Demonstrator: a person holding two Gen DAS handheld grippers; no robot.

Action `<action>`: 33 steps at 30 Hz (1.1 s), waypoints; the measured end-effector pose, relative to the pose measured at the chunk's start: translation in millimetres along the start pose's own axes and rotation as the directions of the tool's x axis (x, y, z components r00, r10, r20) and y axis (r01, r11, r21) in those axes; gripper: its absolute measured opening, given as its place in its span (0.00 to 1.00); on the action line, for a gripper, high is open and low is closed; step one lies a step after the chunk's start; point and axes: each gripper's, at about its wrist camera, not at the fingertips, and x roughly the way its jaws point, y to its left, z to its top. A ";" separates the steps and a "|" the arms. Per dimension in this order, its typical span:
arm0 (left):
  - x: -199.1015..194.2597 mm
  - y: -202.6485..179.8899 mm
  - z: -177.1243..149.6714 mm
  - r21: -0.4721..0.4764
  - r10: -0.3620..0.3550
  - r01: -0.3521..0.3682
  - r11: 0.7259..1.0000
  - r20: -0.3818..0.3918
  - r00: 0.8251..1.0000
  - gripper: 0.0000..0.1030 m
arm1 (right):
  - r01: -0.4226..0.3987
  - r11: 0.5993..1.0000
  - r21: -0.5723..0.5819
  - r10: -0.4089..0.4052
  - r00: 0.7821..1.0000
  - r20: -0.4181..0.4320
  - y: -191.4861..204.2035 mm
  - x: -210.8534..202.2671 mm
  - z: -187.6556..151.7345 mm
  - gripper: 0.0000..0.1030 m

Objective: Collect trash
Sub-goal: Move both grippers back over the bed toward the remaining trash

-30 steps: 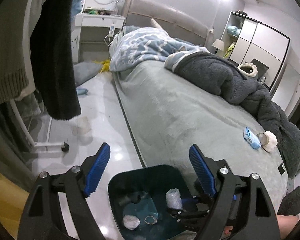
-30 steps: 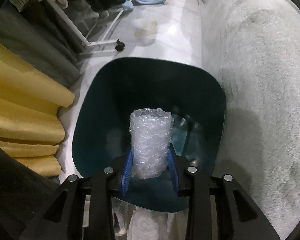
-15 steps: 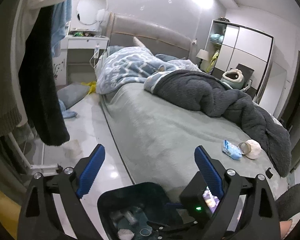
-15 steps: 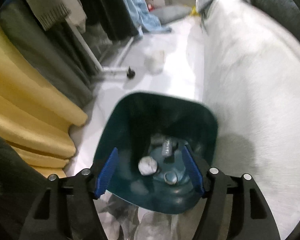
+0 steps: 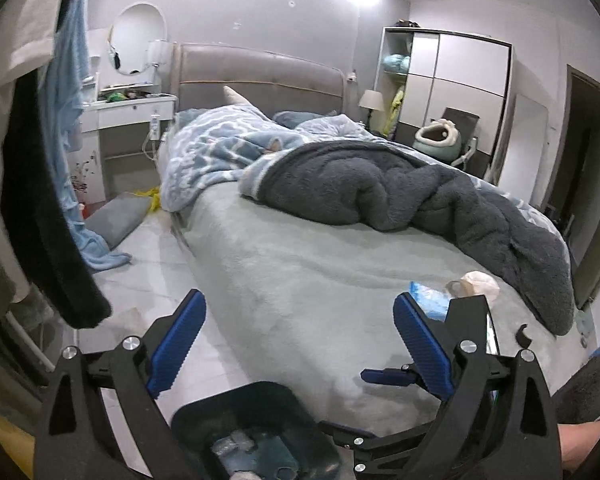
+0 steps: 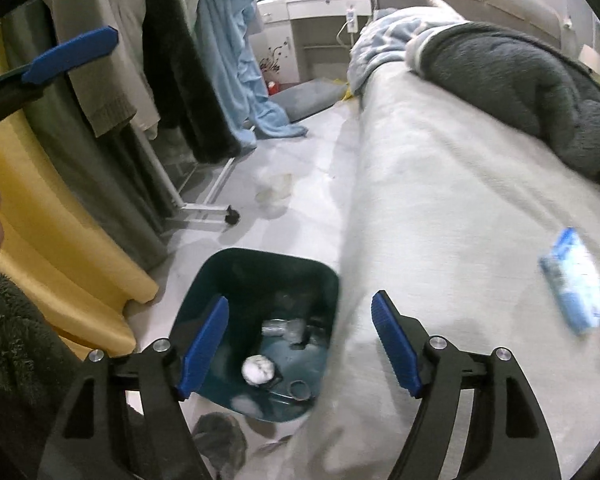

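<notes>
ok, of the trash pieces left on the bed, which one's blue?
The flat blue-and-white plastic packet. The other pieces beside it, a clear tape ring and a crumpled whitish wad, aren't blue.

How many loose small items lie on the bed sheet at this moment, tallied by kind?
Blue packet: 1
Ring-shaped roll: 1
White crumpled wad: 1
Small black piece: 1
Total: 4
</notes>
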 end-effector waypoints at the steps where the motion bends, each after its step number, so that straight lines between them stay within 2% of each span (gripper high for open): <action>1: 2.1 -4.9 1.9 0.001 -0.012 0.012 1.000 -0.001 1.000 0.93 | 0.006 1.000 0.000 -0.006 1.000 0.006 -5.2 -5.3 -0.8 0.73; 7: 11.6 -41.9 8.4 0.091 -0.055 0.053 0.994 0.013 0.998 0.93 | 0.053 0.999 0.006 -0.053 0.997 0.060 -30.7 -41.6 -11.7 0.73; 12: 22.5 -57.5 13.6 0.087 -0.112 0.110 0.990 0.015 0.994 0.93 | 0.098 0.995 0.001 -0.097 0.991 0.092 -55.2 -70.8 -20.7 0.73; 16: 29.4 -68.4 16.9 0.105 -0.126 0.123 0.987 0.027 0.992 0.93 | 0.117 0.993 0.024 -0.119 0.986 0.119 -73.9 -95.2 -26.9 0.73; 20: 40.4 -78.3 17.2 0.098 -0.164 0.164 0.982 -0.007 0.986 0.93 | 0.123 0.992 0.042 -0.128 0.983 0.135 -83.7 -109.6 -33.6 0.73; 26: 56.1 -99.8 16.2 0.083 -0.255 0.260 0.962 -0.056 0.965 0.93 | 0.123 0.992 0.031 -0.127 0.983 0.136 -98.0 -119.3 -47.2 0.73; 33: 81.2 -123.5 10.9 0.078 -0.287 0.296 0.952 -0.106 0.952 0.90 | 0.141 0.989 -0.032 -0.136 0.982 0.128 -113.3 -124.5 -63.6 0.75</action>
